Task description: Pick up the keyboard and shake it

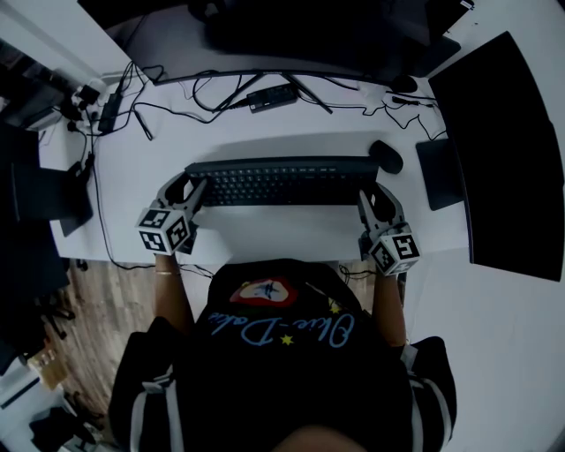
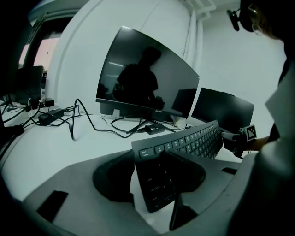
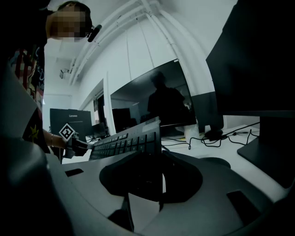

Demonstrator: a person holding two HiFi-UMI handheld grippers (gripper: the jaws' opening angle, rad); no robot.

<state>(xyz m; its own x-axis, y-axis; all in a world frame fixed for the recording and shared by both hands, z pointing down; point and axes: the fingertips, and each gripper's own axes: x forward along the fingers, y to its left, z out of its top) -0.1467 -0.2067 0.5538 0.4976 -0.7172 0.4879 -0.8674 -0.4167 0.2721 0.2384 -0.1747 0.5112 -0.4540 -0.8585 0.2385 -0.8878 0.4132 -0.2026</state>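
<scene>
**At centre frame, a keyboard (image 1: 282, 181) clamped at both ends**

Across the head view spreads the white tabletop (image 1: 274, 231), with a large curved monitor (image 1: 499, 150) down the right edge and a second monitor (image 1: 309, 26) at the top. In the middle, the black keyboard runs left to right. It appears lifted clear, its shadow falling on the tabletop behind it. The left gripper (image 1: 190, 187) is at its left end and the right gripper (image 1: 375, 199) at its right end. In the left gripper view the fingers (image 2: 110, 179) are clamped on the keyboard's end, and likewise the fingers (image 3: 184, 179) in the right gripper view. Right of the keyboard lie a black pad (image 1: 440, 172) and, nearer, a dark mouse (image 1: 386, 156). Cables (image 1: 177, 110) trail across the upper left.
</scene>
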